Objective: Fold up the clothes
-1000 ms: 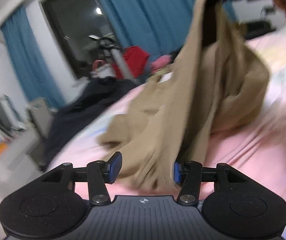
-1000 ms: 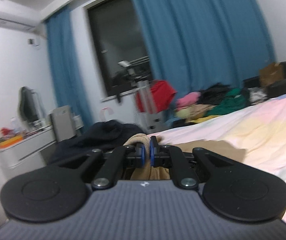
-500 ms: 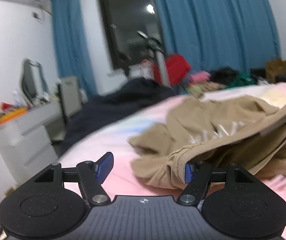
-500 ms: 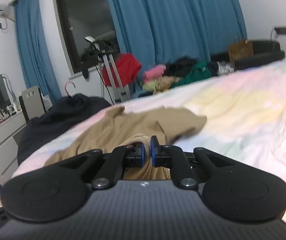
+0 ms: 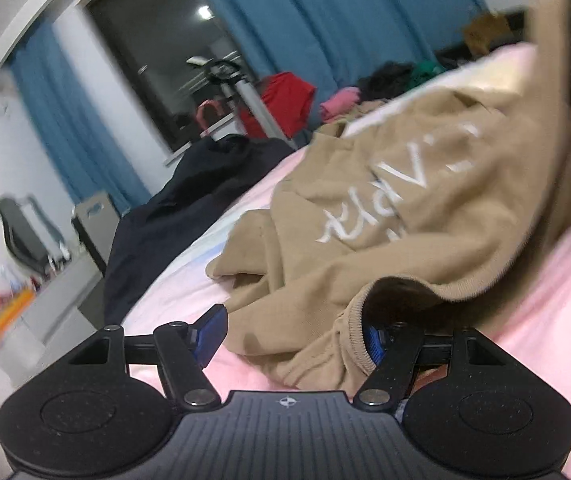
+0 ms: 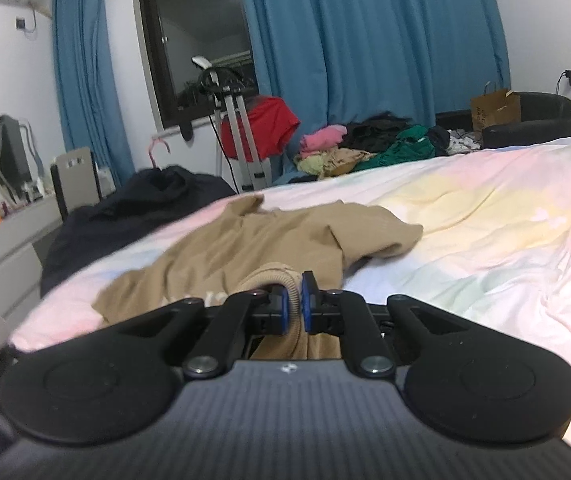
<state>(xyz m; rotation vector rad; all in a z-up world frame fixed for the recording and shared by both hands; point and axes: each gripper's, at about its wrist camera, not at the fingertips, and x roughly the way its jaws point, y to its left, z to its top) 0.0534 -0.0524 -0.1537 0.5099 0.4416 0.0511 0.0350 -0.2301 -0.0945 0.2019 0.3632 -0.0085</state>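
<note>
Tan sweatshirt (image 5: pixel 405 208) spread loosely across a bed (image 5: pixel 557 320) with pink and pastel sheets.

Left wrist view: left gripper (image 5: pixel 291 336) held wide, blue pads (image 5: pixel 209 334) well apart, a ribbed hem of the sweatshirt lying between them against the right-hand pad, not pinched. White lettering (image 5: pixel 397 196) across the chest of the garment, seen only here. One part of the fabric pulled up toward the top right corner, where the picture blurred. Dark clothing (image 5: pixel 189 208) heaped at the far left edge of the bed.

Right wrist view: right gripper (image 6: pixel 293 306) nearly closed, clamped on a ribbed edge of the sweatshirt (image 6: pixel 245 240) standing up between the blue pads (image 6: pixel 283 312). Lettering almost wholly hidden here; instead, a plain expanse of tan cloth with one sleeve (image 6: pixel 381 236) reaching right over the sheet. Shown sharply only here: a pile of mixed clothes (image 6: pixel 369 148) beyond the bed, blue curtains (image 6: pixel 365 40), a dark window (image 6: pixel 201 36), a red garment (image 6: pixel 265 124) on a stand, a brown paper bag (image 6: pixel 493 108), a white dresser (image 6: pixel 9 240) at left.
</note>
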